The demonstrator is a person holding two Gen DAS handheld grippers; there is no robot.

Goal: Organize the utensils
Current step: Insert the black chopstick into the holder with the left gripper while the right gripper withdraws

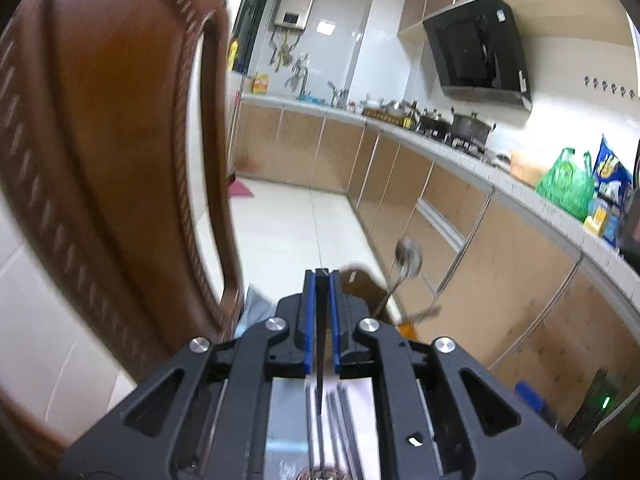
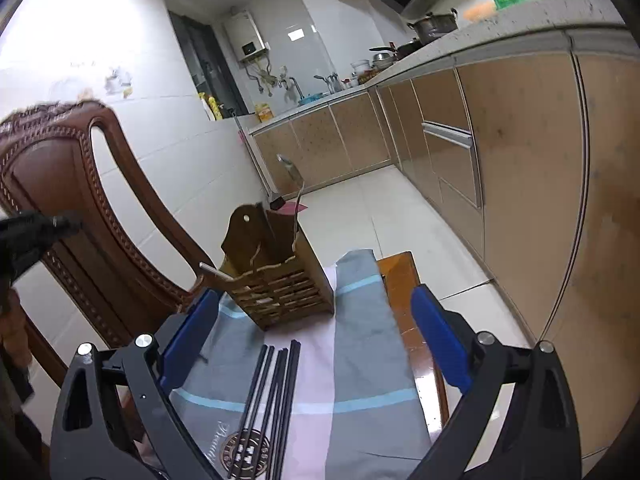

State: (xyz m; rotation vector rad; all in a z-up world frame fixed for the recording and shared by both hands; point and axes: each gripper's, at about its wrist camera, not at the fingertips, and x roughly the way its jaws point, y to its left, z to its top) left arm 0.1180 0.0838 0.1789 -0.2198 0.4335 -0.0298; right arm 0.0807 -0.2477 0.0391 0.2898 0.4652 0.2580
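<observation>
My left gripper (image 1: 322, 280) is shut on a single black chopstick (image 1: 320, 376), which runs back between the blue pads. Beyond it, a blurred metal spoon (image 1: 408, 258) rises from the wooden utensil holder (image 1: 360, 282). In the right wrist view that slatted holder (image 2: 280, 288) stands on a striped cloth (image 2: 360, 344) with the spoon (image 2: 291, 170) upright in it. A metal handle (image 2: 216, 271) pokes out at its left. Several black chopsticks (image 2: 272, 392) lie on the cloth between the fingers of my right gripper (image 2: 316, 336), which is open and holds nothing.
A carved brown chair (image 2: 60, 184) stands close on the left, and its back (image 1: 100, 140) fills the left wrist view. The wooden table edge (image 2: 404, 276) ends just right of the cloth. Kitchen cabinets (image 2: 520, 160) and a cluttered counter (image 1: 460, 148) run along the right.
</observation>
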